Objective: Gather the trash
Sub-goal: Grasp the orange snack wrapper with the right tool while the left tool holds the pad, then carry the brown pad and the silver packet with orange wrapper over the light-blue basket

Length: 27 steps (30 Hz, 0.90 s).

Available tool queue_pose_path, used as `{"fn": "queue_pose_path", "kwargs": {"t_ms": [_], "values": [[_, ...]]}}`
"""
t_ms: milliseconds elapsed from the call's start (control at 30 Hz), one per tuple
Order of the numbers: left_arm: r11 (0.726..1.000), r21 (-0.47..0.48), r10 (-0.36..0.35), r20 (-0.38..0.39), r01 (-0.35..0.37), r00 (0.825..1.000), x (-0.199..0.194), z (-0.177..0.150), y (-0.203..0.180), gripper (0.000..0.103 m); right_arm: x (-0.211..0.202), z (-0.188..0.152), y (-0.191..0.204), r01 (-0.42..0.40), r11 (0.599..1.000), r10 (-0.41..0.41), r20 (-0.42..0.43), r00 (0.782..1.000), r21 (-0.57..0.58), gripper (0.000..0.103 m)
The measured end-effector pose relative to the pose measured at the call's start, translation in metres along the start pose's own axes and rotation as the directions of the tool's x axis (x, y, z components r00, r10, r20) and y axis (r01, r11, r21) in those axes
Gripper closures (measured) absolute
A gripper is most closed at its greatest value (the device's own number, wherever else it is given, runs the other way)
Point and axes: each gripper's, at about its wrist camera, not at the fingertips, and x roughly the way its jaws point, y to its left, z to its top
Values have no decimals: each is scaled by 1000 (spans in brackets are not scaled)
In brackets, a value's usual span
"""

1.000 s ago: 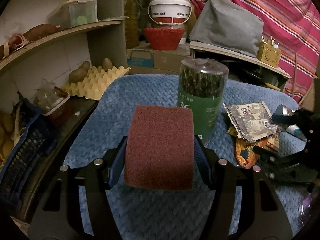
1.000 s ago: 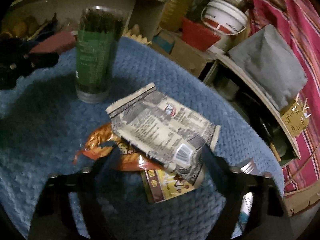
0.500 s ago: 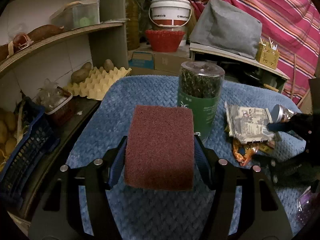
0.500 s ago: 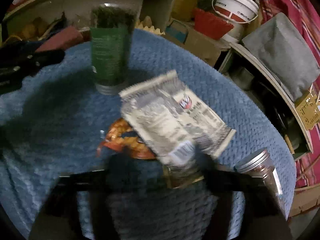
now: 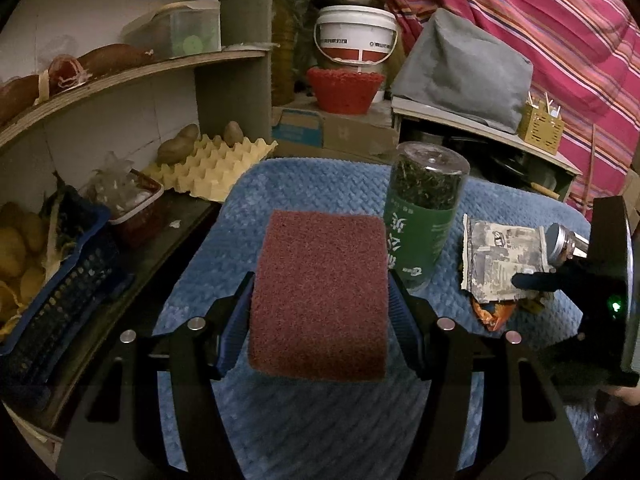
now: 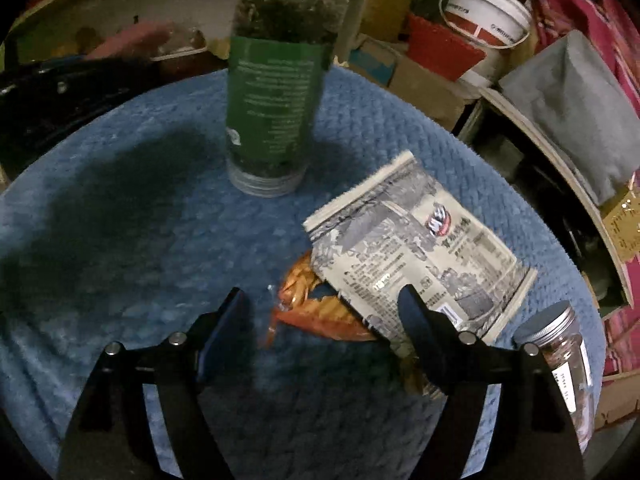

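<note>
- Left gripper (image 5: 320, 304) has its jaws clamped on a dark red scrub sponge (image 5: 320, 296), holding it up over the blue quilted cloth (image 5: 304, 424) that covers the tabletop.
- Right gripper (image 6: 322, 312) has its jaws released and spread wide, nothing pinched. It hovers right over the trash, and the orange wrapper (image 6: 316, 312) sits in the gap between the fingers, not gripped.
- The trash is a little pile on the cloth: a grey printed snack bag (image 6: 416, 252) lying flat on top of the crumpled orange wrapper, with a bit of yellow packaging poking out underneath, mostly hidden by the right finger.
- From the left camera the same bag (image 5: 500, 260) shows on the right of the tabletop, with a dark fingertip of the right gripper over its near edge.
- A tall clear jar with a green label (image 5: 424, 220), full of dried leaves, stands upright just beside the trash.
- A small jar with a silver screw lid (image 6: 560, 356) stands near the bag's far corner.
- Background is clutter: yellow egg tray (image 5: 208, 168) with potatoes, white bucket (image 5: 356, 36), red basket (image 5: 344, 88).
</note>
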Motion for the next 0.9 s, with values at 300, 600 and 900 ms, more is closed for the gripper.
{"fn": "queue_pose_path", "kwargs": {"t_ms": [300, 600, 900], "values": [[1000, -17, -20, 2, 20, 1000, -8, -3, 3, 41, -3, -3, -5, 97, 995, -97, 20, 995, -3, 63], [1000, -11, -26, 14, 26, 1000, -18, -6, 4, 41, -19, -9, -3, 152, 988, -151, 66, 986, -7, 94], [999, 28, -24, 26, 23, 999, -25, -10, -11, 41, -65, -21, -28, 162, 985, -168, 115, 979, 58, 101]]}}
